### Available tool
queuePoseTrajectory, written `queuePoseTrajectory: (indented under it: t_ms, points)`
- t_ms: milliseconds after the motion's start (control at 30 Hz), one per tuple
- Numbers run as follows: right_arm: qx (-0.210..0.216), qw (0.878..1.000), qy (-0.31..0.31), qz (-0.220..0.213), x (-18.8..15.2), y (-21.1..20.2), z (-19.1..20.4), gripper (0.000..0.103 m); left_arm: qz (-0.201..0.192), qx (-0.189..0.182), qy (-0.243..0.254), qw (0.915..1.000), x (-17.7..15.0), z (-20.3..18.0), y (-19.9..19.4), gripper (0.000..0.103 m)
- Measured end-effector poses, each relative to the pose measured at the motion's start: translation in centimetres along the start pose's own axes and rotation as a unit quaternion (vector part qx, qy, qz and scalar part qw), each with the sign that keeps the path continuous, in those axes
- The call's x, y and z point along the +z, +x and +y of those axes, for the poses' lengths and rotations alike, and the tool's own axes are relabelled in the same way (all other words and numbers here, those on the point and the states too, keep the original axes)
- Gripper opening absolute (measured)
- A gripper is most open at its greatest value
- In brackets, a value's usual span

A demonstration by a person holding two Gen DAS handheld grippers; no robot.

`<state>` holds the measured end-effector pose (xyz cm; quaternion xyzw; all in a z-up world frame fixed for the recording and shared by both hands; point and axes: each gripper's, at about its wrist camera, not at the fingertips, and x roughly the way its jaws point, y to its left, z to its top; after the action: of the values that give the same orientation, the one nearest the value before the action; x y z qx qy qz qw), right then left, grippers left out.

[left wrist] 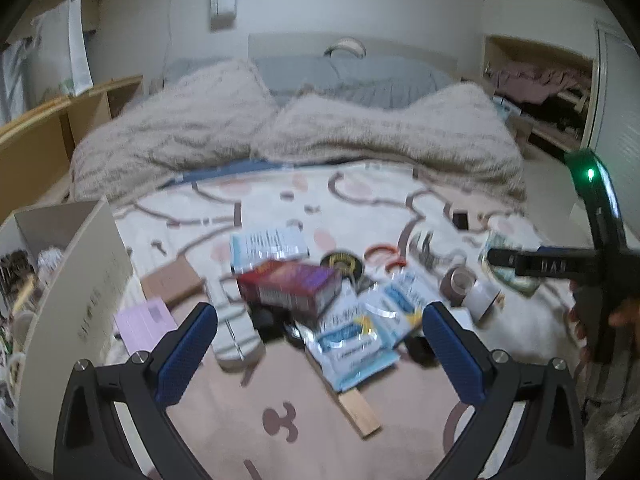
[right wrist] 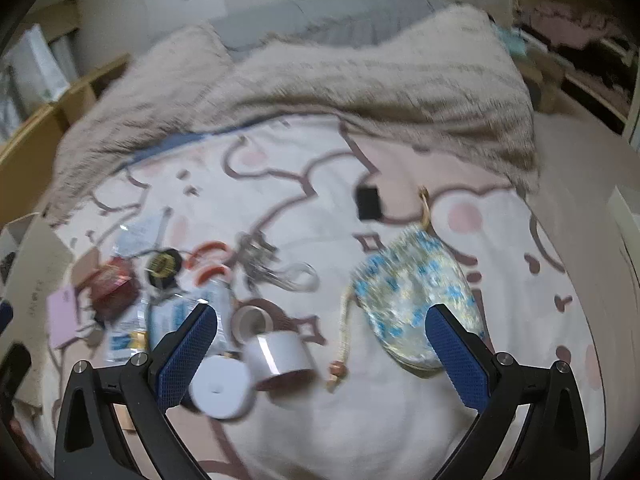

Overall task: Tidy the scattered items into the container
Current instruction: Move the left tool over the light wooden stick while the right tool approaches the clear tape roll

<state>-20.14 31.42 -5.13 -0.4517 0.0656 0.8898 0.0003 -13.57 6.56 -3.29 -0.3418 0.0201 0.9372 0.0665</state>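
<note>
Red box (left wrist: 290,286) lies ahead — between spread fingers (left wrist: 188,344).

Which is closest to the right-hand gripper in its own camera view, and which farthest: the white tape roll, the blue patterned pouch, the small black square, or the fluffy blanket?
From the right gripper, nearest first:
1. White tape roll, just ahead, nearer the left finger.
2. Blue patterned pouch, ahead on the right; close to the roll's rank.
3. Small black square, farther up the bedspread.
4. Fluffy blanket, bunched at the far end.
</note>
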Motion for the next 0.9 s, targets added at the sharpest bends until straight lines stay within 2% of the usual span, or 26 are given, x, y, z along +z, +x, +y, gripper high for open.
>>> queuePoseTrajectory:
  t_ms: [233, 367, 700, 900]
  points:
    - [-0.026, 0.999, 0.015, 0.041, -0.4, 2.5, -0.9, 0.103, 0.053, -0.004, -0.008, 0.9986, -2.4, -0.2, 2.7, 0.103]
    - [-0.024, 0.998, 0.025, 0.043, -0.4, 2.7, -1.1, 0.103, 0.081, -0.010, -0.017, 0.9965, -3.7, -0.4, 4.1, 0.103]
    - [-0.027, 0.999, 0.015, 0.037, -0.2, 2.8, -0.6, 0.103, 0.129, 0.012, -0.014, 0.9915, -5.6, -0.2, 6.6, 0.103]
    - [-0.025, 0.999, 0.003, 0.035, -0.2, 2.7, -0.2, 0.103, 0.151, 0.027, -0.017, 0.9880, -6.5, 1.0, 6.5, 0.103]
